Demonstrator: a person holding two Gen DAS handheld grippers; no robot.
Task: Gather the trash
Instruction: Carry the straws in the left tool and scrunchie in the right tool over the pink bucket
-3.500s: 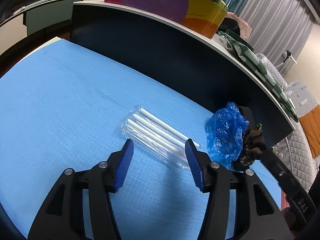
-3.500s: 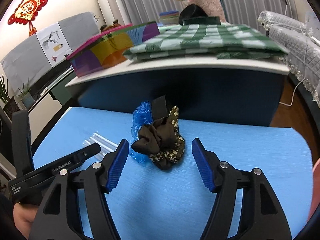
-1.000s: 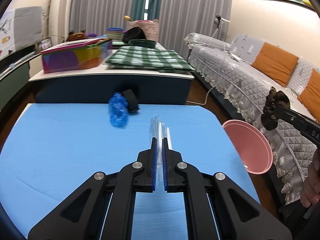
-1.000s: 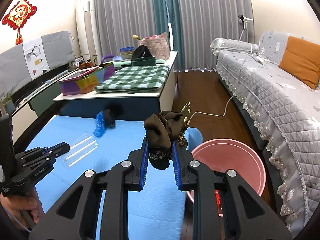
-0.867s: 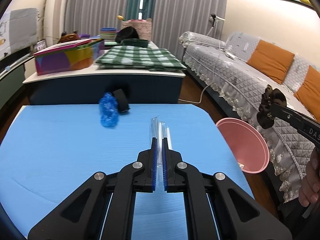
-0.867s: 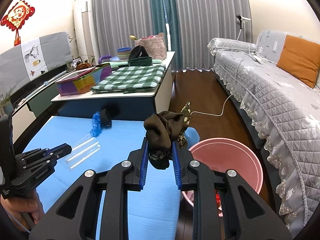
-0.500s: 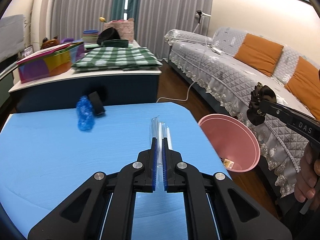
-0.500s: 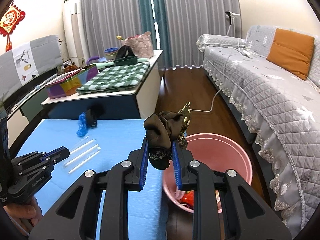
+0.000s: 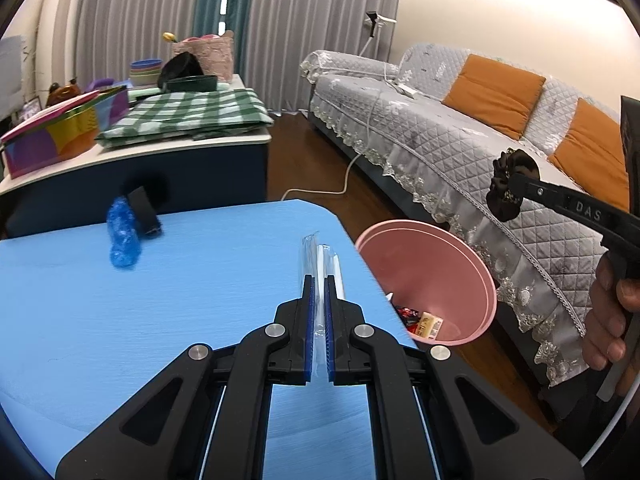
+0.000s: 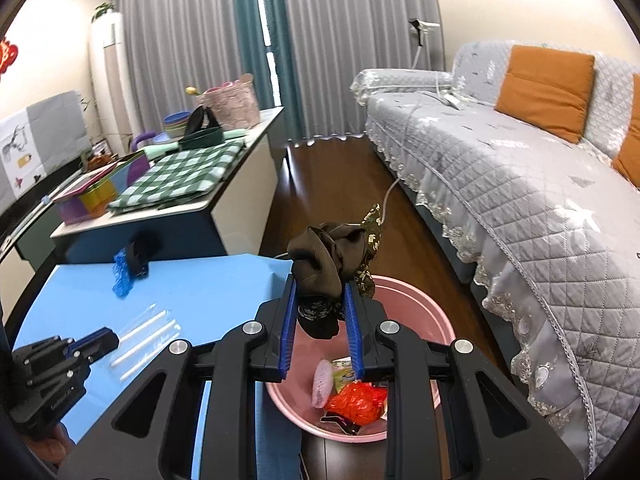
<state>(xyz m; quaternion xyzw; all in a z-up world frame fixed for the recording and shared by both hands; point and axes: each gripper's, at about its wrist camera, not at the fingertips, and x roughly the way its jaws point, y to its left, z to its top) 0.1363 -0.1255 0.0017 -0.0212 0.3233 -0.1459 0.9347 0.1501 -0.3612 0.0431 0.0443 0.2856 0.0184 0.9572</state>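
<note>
My left gripper (image 9: pixel 317 280) is shut on a clear plastic packet of white straws (image 9: pixel 326 260), held above the blue table (image 9: pixel 160 300) near its right edge. The packet also shows in the right wrist view (image 10: pixel 146 338). My right gripper (image 10: pixel 320 292) is shut on a dark brown floral scrunchie (image 10: pixel 332 256) and holds it above the pink bin (image 10: pixel 412 304), which holds several wrappers. In the left wrist view the scrunchie (image 9: pixel 508 188) hangs over the bin (image 9: pixel 432 264). A crumpled blue plastic bag (image 9: pixel 122 236) lies on the table beside a black object (image 9: pixel 144 212).
A low counter (image 9: pixel 140 160) with a green checked cloth and a colourful box stands behind the table. A grey quilted sofa (image 10: pixel 520 184) with orange cushions runs along the right. A white cable (image 9: pixel 340 184) lies on the wooden floor.
Both grippers have swung right with their loads. The pink bin has come closer in both views, and the scrunchie now hangs over it. The blue bag has slid left in view.
</note>
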